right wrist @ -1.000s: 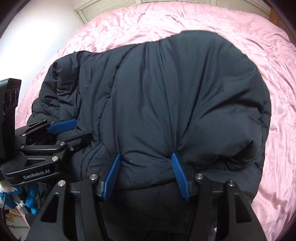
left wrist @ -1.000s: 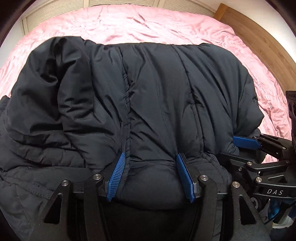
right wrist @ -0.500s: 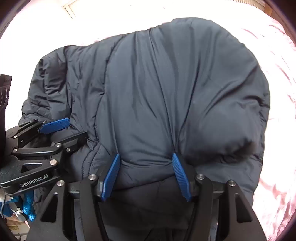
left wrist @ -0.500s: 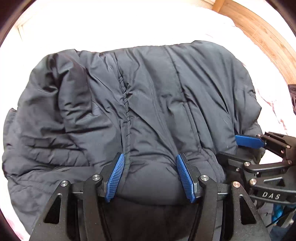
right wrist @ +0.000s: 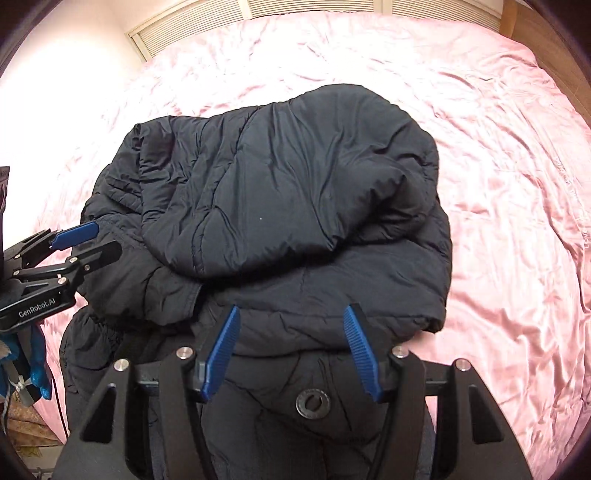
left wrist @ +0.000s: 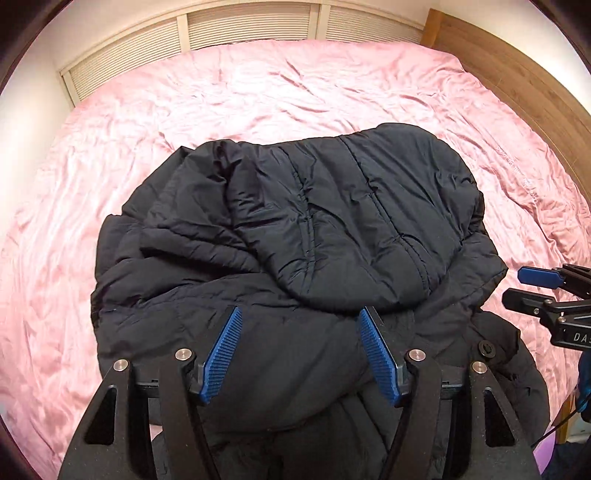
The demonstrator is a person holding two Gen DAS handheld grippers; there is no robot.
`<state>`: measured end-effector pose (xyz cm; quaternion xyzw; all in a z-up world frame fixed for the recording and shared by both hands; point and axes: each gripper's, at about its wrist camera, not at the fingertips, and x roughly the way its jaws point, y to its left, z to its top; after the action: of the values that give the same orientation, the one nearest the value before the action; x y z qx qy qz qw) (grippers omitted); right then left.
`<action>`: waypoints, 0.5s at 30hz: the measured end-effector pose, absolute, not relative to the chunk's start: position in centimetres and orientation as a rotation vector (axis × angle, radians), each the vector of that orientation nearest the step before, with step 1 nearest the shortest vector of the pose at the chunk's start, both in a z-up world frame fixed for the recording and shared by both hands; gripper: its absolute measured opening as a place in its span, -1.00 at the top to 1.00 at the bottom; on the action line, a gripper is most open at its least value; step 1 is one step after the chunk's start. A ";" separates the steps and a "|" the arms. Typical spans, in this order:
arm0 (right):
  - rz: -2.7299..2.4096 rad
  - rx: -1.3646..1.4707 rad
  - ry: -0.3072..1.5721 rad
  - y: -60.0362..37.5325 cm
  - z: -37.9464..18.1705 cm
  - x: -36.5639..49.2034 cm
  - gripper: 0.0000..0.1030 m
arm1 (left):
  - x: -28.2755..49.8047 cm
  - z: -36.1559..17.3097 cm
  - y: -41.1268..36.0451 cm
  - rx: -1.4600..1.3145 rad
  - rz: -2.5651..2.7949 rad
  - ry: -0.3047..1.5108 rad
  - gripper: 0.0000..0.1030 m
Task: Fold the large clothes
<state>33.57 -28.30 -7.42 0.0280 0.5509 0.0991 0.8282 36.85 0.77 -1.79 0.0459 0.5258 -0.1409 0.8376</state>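
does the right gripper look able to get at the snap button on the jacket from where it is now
Probably yes. The snap button lies exposed on the black jacket just below the open right gripper, with no fold covering it.

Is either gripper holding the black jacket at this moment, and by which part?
Nothing is held. The left gripper and right gripper are both open above the folded black jacket, which lies on the pink bed.

- A wide bed (left wrist: 295,92) under a creased pink sheet (right wrist: 498,166) fills the room;
- slatted white doors (left wrist: 251,26) behind it;
- a wooden headboard (left wrist: 517,74) along one side;
- plain white wall (left wrist: 26,122)
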 end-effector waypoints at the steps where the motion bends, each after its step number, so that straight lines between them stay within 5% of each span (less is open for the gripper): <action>1: 0.201 0.068 1.163 -28.8 -6.9 32.9 -0.12 | 36.5 -1.4 1.3 0.093 -0.293 1.107 -0.26; 15: 0.091 0.121 1.105 -34.0 -1.3 26.2 -0.24 | 31.6 2.1 7.6 0.031 -0.210 1.083 -0.30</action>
<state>26.21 -33.95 -1.30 0.0576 0.5244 0.0432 0.8484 31.62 7.63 2.11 0.0146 0.5144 -0.0996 0.8517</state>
